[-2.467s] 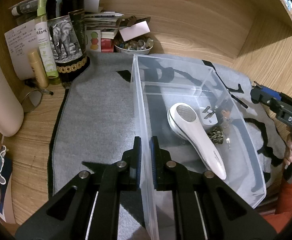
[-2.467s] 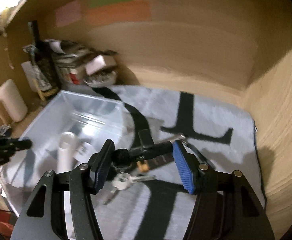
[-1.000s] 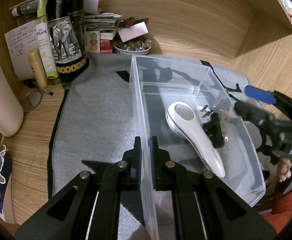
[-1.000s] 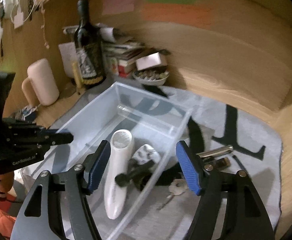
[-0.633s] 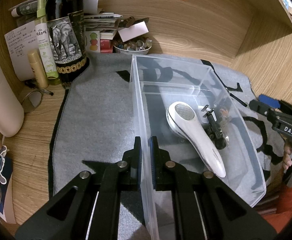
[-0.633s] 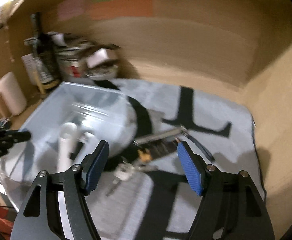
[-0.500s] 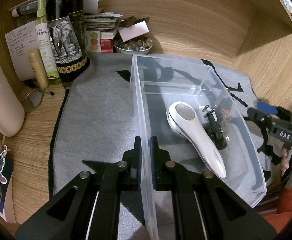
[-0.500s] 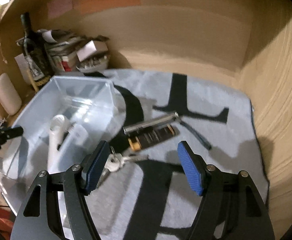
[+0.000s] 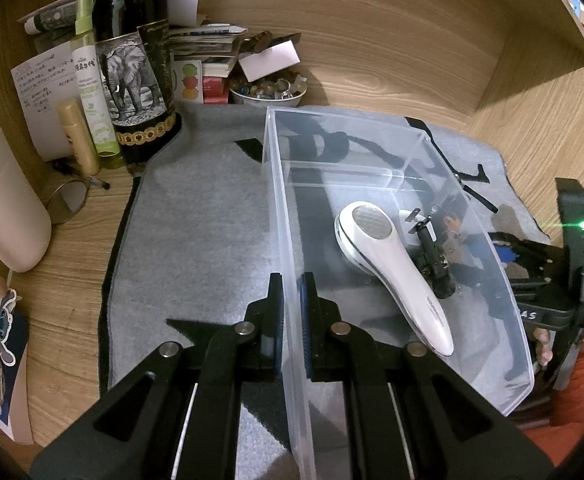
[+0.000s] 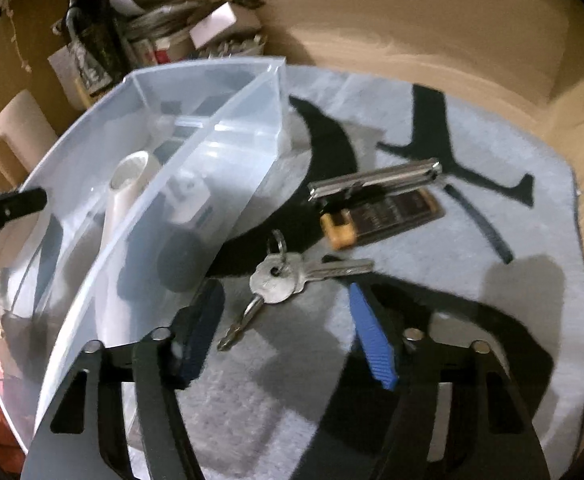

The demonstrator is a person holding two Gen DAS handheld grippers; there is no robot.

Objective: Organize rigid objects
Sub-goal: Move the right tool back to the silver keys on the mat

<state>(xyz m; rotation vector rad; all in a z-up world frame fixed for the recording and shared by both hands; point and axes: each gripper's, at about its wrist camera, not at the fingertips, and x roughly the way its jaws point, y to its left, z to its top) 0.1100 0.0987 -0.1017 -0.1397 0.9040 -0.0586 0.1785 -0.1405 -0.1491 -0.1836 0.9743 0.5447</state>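
The left gripper is still clamping the clear plastic bin's near wall. The right gripper, lower than a second ago, is closing over the silver key bunch lying loose on the grey mat at twelve o'clock of its blue pads, not touching.

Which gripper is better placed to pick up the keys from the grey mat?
Right gripper: its closing fingers already flank the keys without pressing them. Left gripper is clamped on the clear bin.

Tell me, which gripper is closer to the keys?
Right. The right gripper is closing just above the keys on the mat, not touching them. The left gripper is clamped on the clear bin's far wall.
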